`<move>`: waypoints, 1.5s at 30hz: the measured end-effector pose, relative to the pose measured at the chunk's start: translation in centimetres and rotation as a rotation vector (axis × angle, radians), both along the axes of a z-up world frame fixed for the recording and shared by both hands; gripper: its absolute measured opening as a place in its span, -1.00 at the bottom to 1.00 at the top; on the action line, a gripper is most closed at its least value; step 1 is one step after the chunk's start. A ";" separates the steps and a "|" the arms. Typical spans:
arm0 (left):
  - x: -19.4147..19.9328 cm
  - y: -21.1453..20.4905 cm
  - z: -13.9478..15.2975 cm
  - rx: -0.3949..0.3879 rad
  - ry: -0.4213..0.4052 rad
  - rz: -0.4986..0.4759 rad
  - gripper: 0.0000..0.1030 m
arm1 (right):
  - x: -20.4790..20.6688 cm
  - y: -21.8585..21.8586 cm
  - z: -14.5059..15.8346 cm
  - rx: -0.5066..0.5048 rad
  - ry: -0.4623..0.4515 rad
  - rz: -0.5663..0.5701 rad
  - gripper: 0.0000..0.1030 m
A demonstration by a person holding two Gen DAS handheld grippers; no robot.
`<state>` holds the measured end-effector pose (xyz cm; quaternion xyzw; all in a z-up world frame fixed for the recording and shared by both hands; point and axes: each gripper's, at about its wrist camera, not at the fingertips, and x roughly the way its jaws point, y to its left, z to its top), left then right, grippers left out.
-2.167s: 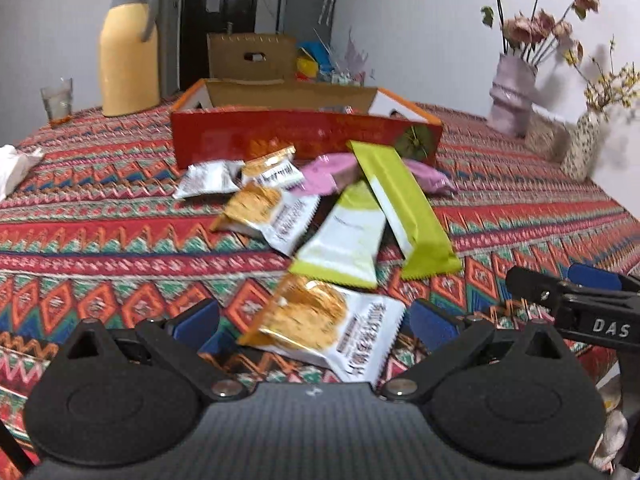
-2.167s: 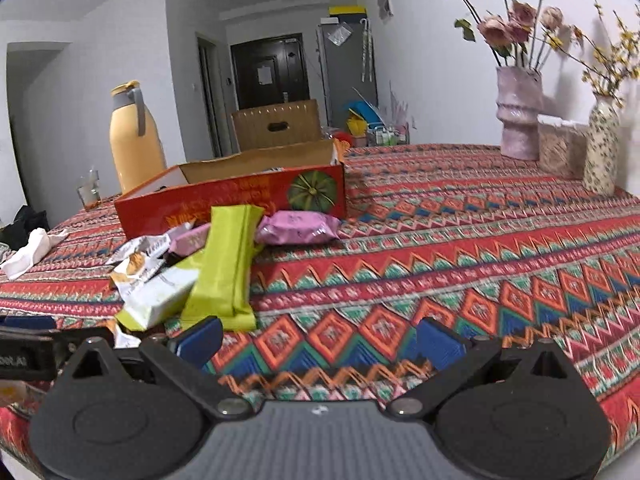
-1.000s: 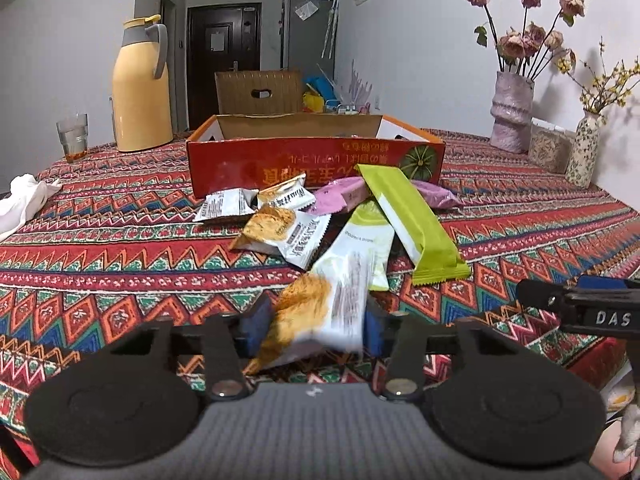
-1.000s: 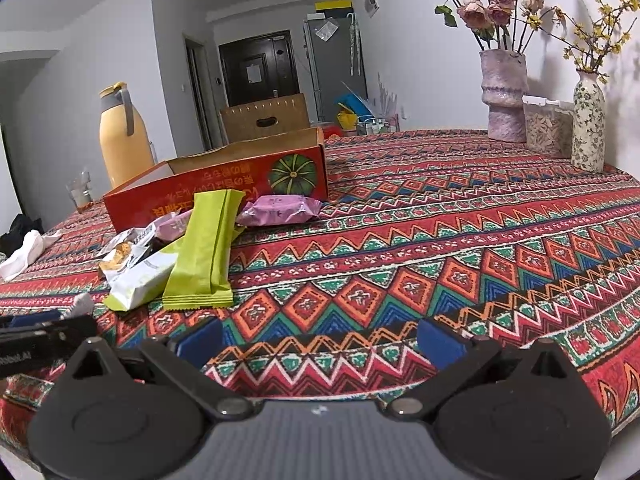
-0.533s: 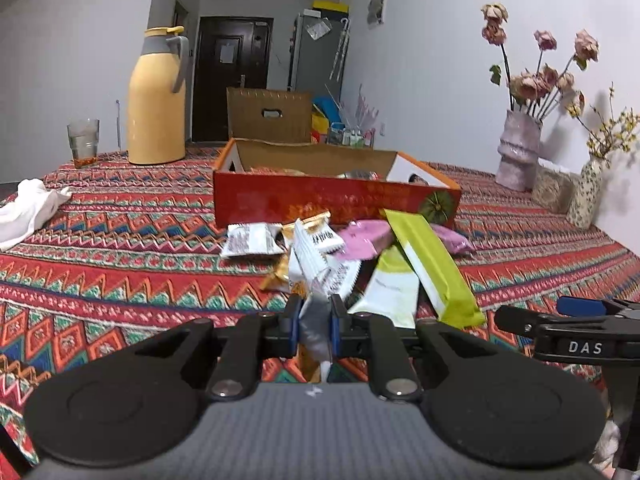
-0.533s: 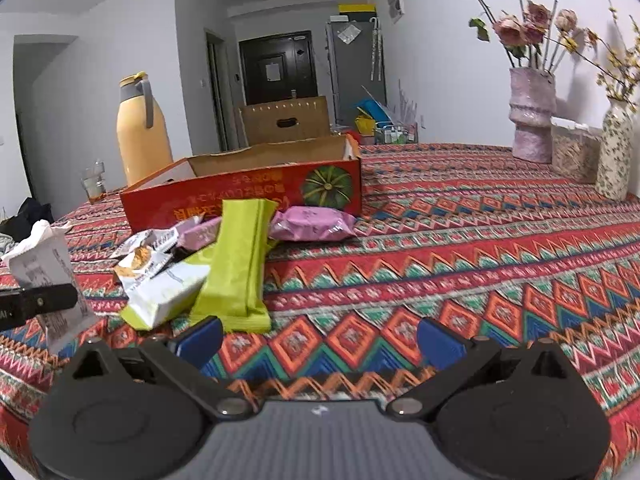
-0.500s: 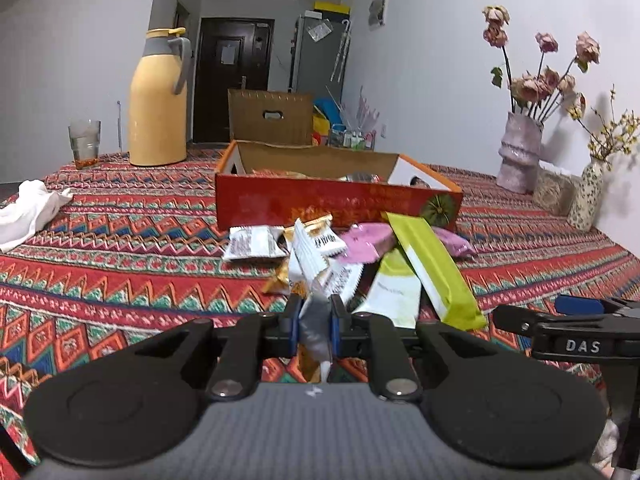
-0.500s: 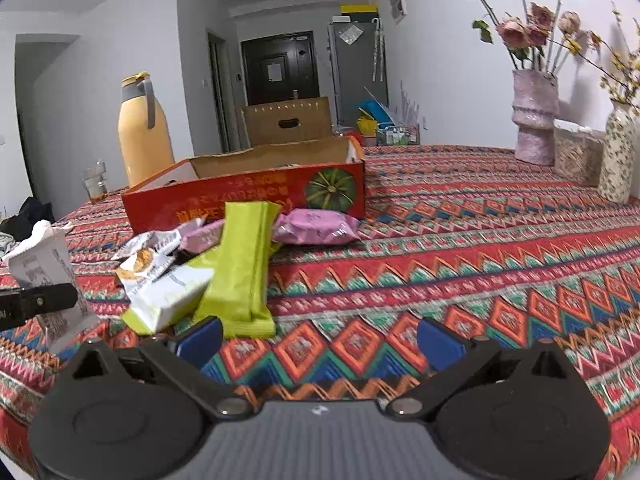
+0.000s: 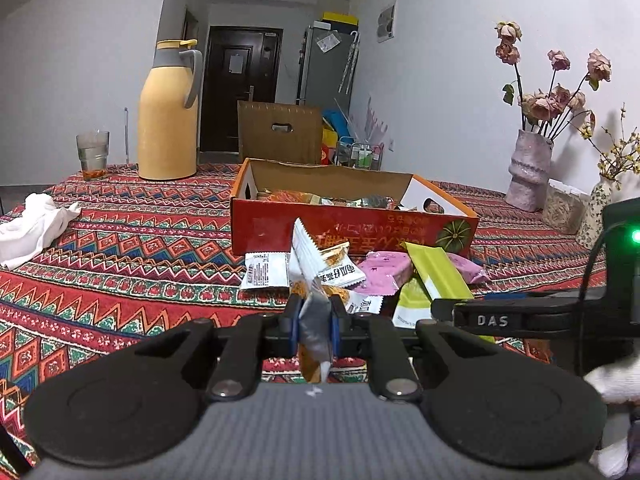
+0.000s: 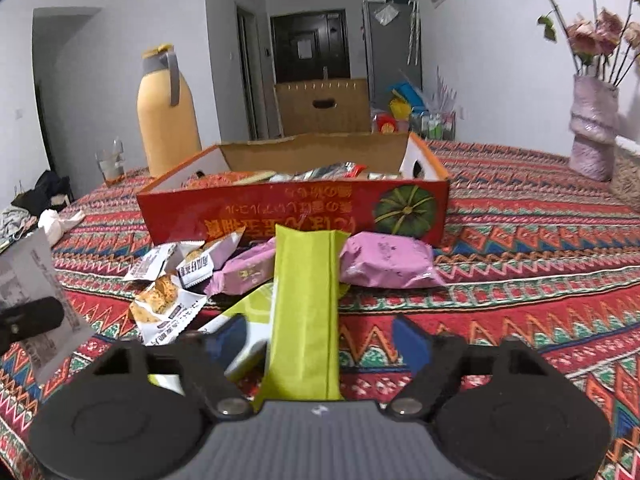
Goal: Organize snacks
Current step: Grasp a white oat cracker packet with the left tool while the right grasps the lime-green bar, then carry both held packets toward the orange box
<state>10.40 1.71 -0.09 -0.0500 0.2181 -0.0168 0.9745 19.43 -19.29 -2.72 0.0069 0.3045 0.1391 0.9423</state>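
Observation:
My left gripper (image 9: 314,314) is shut on an orange-and-white snack packet (image 9: 307,258) and holds it upright above the patterned cloth; the right wrist view shows that packet (image 10: 38,280) at the far left. Behind it stands the open red box (image 9: 352,226) with several snacks inside. My right gripper (image 10: 320,342) straddles the near end of a long green packet (image 10: 306,280). Its jaws are closing, and a gap shows on each side of the packet. Two pink packets (image 10: 386,260) and smaller white ones (image 10: 168,308) lie in front of the box (image 10: 296,212).
A yellow thermos jug (image 9: 168,120) and a glass (image 9: 93,155) stand at the back left, with a white cloth (image 9: 34,226) nearer. Vases with dried flowers (image 9: 528,172) line the right wall. A brown cardboard box (image 9: 280,132) stands beyond the table.
My left gripper shut on the orange-and-white packet and lifted it off the cloth. My right gripper swung left to the pile, took the green packet between its jaws, and they narrowed.

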 end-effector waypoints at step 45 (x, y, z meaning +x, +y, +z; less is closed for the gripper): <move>12.4 -0.6 8.5 0.008 -0.147 0.081 -0.71 | 7.9 -1.2 7.7 0.100 -0.173 -0.006 -0.34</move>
